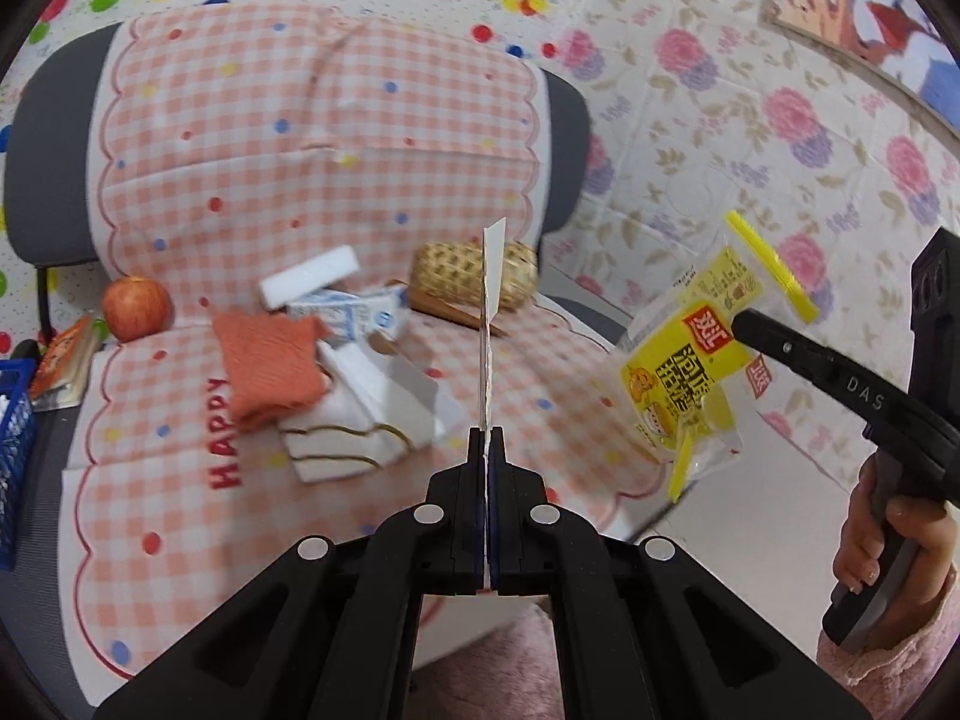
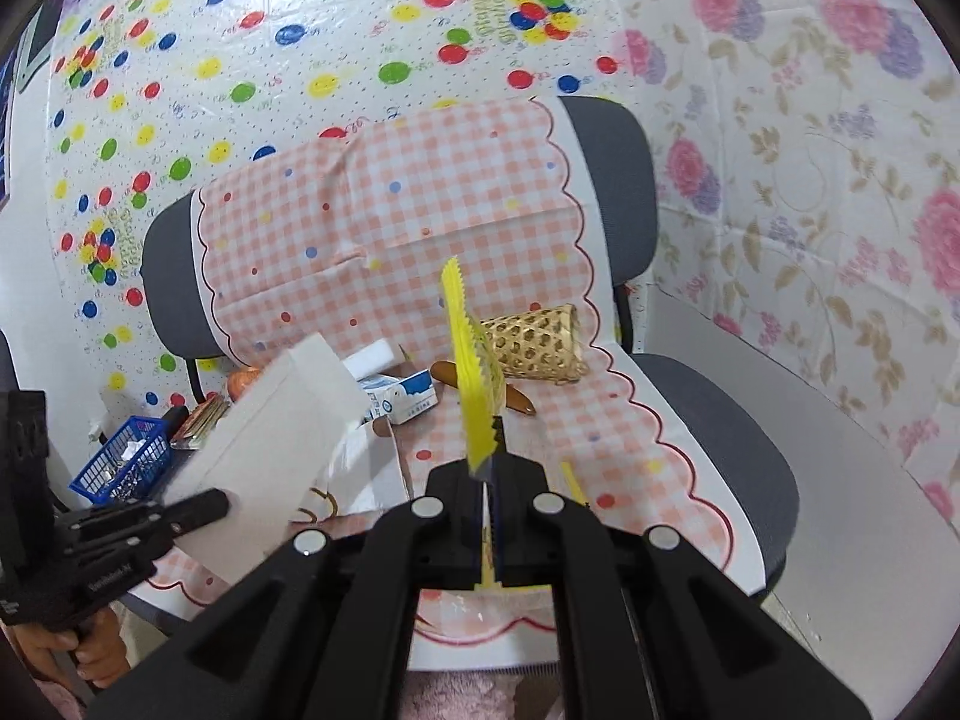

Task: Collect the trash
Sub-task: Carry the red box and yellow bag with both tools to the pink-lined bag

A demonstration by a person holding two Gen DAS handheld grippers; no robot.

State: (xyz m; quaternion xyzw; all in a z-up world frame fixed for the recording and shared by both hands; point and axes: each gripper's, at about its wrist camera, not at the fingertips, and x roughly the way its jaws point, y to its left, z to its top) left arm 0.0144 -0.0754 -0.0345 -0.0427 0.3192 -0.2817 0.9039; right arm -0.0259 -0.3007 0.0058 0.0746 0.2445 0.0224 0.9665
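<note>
- At the far left of the left wrist view, a blue basket [image 1: 15, 444] stands beside the chair [image 1: 48, 138], low in the frame. It seems the likely place for the trash, though neither piece is near it.
- Just right of it an apple [image 1: 137, 307] sits on the checked cloth [image 1: 312, 138] spread over the seat and back, with an orange cloth [image 1: 270, 369] and a milk carton [image 1: 354, 315] piled toward the middle.
- At centre, the left gripper [image 1: 487, 438] has its jaws pressed fully together on a thin white card [image 1: 491, 282]. The card is seen edge-on, standing up out of the jaws, held clear above the seat.
- Behind the card, a woven basket [image 1: 474, 276] lies on its side with a brown wooden piece against it.
- At the right of that view, the right gripper [image 2: 487, 468] is also clamped tight, on a yellow snack wrapper [image 1: 699, 360]. It pinches the wrapper by its upper part so the rest hangs loose in the air, off the seat's right edge.
- In the right wrist view the same wrapper shows edge-on, rising from the jaws at centre.
- Both pieces look lifted for carrying away together.
</note>
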